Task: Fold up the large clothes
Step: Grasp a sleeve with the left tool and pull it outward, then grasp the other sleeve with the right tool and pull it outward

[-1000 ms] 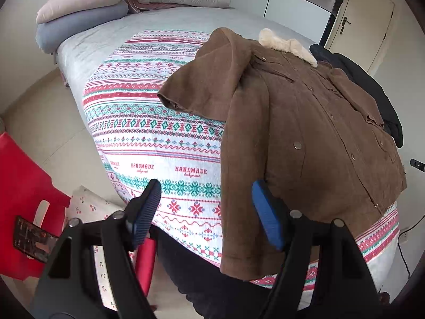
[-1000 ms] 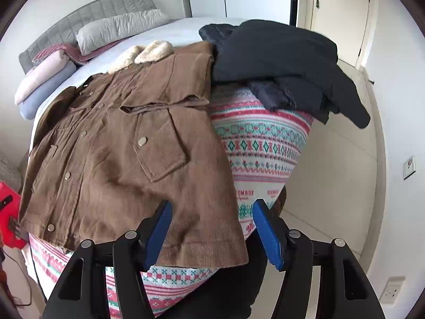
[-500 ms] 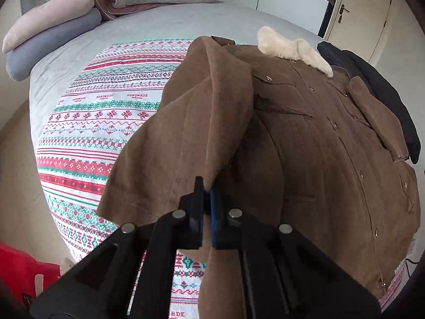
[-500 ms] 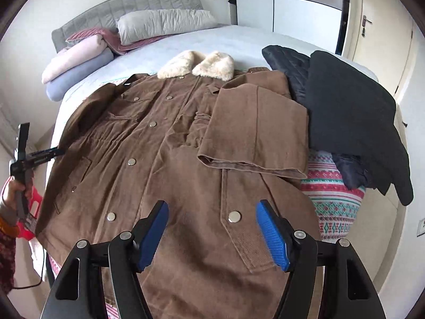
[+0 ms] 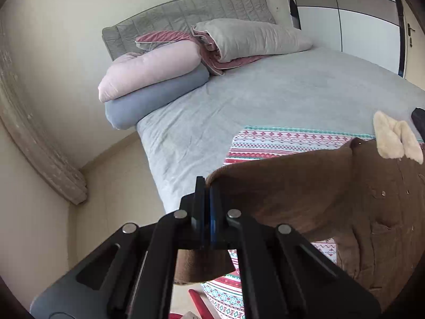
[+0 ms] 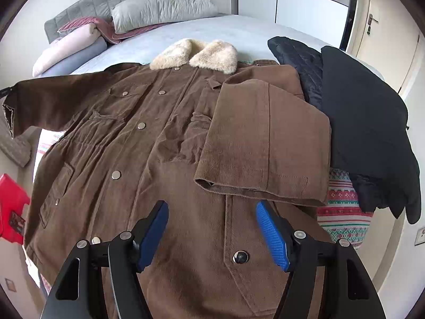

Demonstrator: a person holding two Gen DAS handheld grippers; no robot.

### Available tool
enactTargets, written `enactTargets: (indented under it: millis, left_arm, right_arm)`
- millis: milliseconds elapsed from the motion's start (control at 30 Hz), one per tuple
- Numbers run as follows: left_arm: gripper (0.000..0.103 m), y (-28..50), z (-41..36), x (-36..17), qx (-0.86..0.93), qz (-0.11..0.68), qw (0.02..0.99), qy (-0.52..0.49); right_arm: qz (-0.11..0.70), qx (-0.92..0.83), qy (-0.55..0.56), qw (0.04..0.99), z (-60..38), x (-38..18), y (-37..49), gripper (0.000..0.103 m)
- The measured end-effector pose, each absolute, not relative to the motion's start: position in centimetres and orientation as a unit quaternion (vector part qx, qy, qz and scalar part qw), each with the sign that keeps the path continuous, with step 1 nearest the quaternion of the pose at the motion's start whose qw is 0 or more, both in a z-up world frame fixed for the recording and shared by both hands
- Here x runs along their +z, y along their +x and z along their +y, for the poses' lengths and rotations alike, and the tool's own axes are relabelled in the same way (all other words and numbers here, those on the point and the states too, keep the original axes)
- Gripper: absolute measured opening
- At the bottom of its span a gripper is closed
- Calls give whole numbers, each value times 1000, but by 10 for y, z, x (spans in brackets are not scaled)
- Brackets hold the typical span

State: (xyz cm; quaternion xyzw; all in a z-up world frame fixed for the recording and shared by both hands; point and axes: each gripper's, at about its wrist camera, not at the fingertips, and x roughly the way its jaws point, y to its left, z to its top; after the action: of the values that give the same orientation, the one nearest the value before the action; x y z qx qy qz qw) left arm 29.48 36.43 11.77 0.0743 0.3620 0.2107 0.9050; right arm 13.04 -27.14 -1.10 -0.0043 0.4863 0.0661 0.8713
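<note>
A large brown corduroy coat (image 6: 159, 159) with a cream fleece collar (image 6: 196, 54) and metal snap buttons was spread front-up across a bed (image 5: 265, 93), its hem toward the right wrist camera and its collar toward the headboard. One sleeve (image 6: 265, 138) was folded inward and lay flat across the chest on the right of that view. The other sleeve (image 5: 279, 186) was lifted off the bed and stretched out sideways, its cuff clamped between the shut jaws of the left gripper (image 5: 207, 207); in the right wrist view this sleeve (image 6: 61, 98) was seen extended toward the left edge of the frame. The right gripper (image 6: 212, 228) was held above the lower front of the coat with its blue-padded jaws apart, nothing between them, and no contact with the cloth could be made out.

Under the coat a knit-patterned blanket in red, teal and white (image 5: 279, 138) was laid over a grey sheet. Just beside the folded sleeve, dark quilted garments (image 6: 358, 119) were piled at the bed's edge. At the head of the bed a pink bolster (image 5: 148, 71) was stacked on a blue-grey one (image 5: 156, 95), with a grey pillow (image 5: 249, 37) resting against a grey padded headboard (image 5: 186, 16). A red object (image 6: 12, 207) was seen on the floor at the left of the right wrist view.
</note>
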Motion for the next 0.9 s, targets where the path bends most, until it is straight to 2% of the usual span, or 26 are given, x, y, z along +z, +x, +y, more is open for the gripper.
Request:
enactTargets:
  millis: [167, 267, 333, 367, 400, 467, 633, 700, 733, 900]
  left_arm:
    - [5, 351, 401, 84, 273, 392, 876, 65]
    - [15, 375, 412, 52, 339, 387, 854, 79]
    - [17, 379, 416, 42, 402, 362, 836, 92]
    - [27, 374, 418, 43, 412, 346, 839, 76]
    - [44, 368, 420, 43, 405, 335, 850, 46]
    - [63, 355, 419, 41, 368, 329, 870, -13]
    - [66, 329, 380, 21, 241, 389, 886, -71]
    - [77, 312, 359, 14, 195, 404, 888, -95]
    - [80, 303, 348, 11, 176, 408, 890, -107]
    - [82, 261, 290, 0, 86, 434, 885, -144]
  right_arm:
    - [491, 63, 0, 869, -271, -15, 142, 70]
    - [494, 57, -12, 868, -270, -14, 146, 70]
    - [495, 49, -25, 867, -270, -13, 148, 70]
    - [494, 45, -33, 868, -271, -11, 149, 70]
    - [493, 41, -40, 868, -272, -10, 150, 70]
    - [489, 37, -51, 870, -275, -6, 154, 70]
    - [478, 22, -37, 877, -300, -1, 166, 70]
    - [477, 28, -25, 878, -307, -2, 168, 71]
    - [481, 35, -21, 876, -308, -4, 169, 73]
    - [513, 91, -42, 853, -275, -19, 177, 75]
